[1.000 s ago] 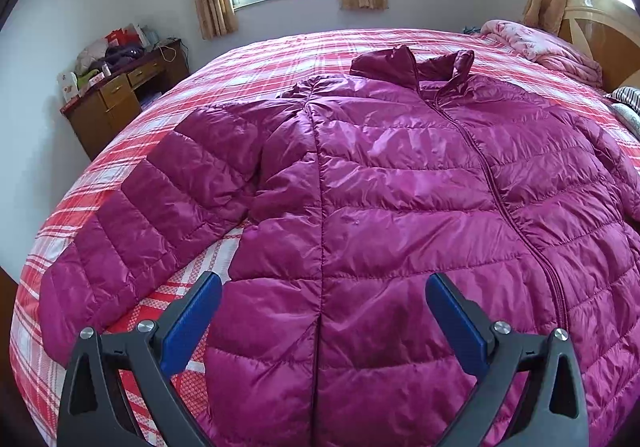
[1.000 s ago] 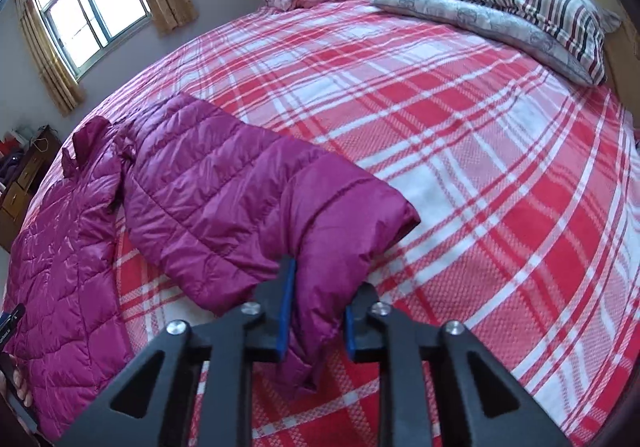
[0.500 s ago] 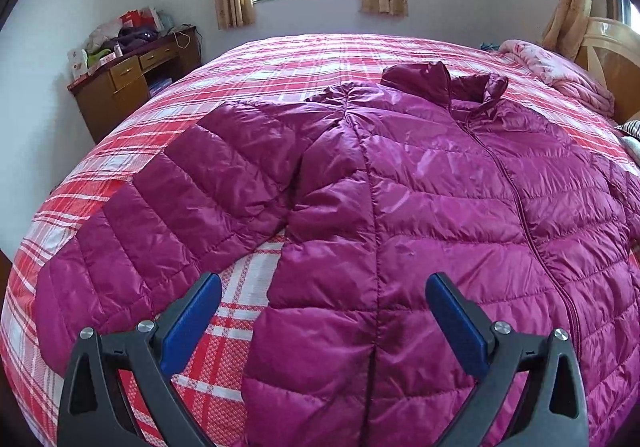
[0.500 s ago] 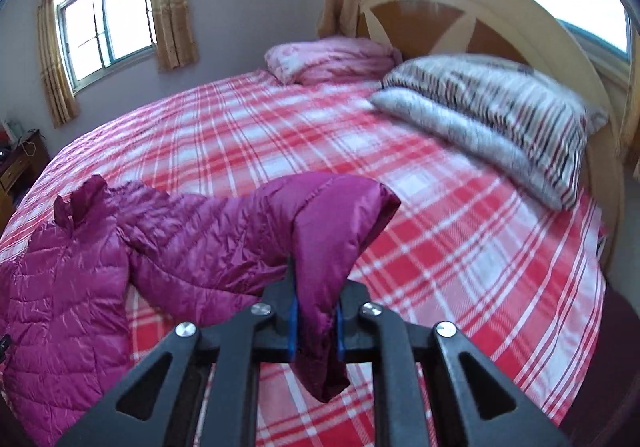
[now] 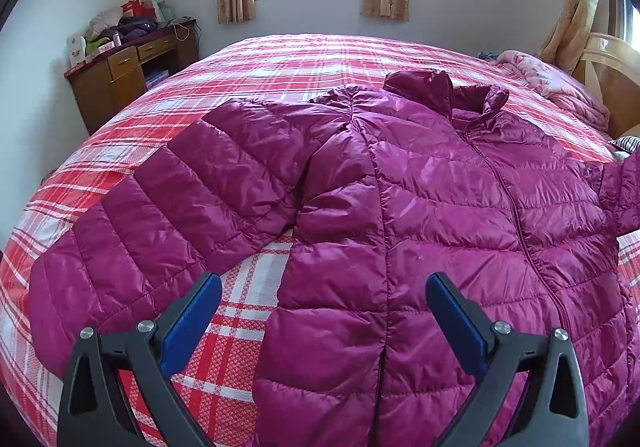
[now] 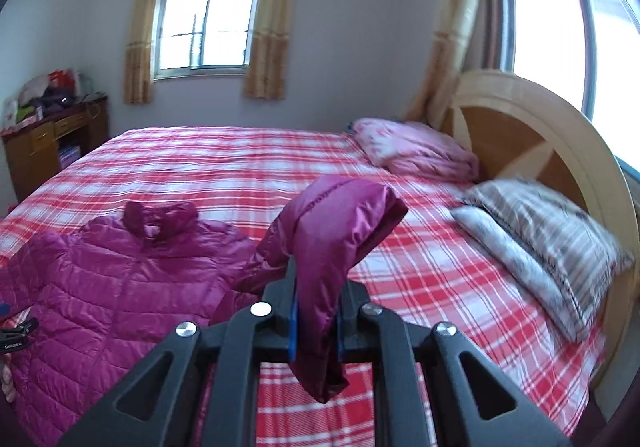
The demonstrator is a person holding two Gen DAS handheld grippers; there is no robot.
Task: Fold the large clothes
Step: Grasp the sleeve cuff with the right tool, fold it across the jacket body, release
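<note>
Plaid bed [image 5: 280,63] carries a magenta puffer jacket [image 5: 440,227], no readable labels. Right gripper [image 6: 316,323] jaws clamp its sleeve [image 6: 336,231]; left gripper [image 5: 324,319] jaws gape empty. Pillows [image 6: 552,243] far right.

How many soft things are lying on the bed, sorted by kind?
Puffer jacket: 1
Pillows: 2, striped and grey beneath it
Folded pink quilt: 1
Total: 4
</note>
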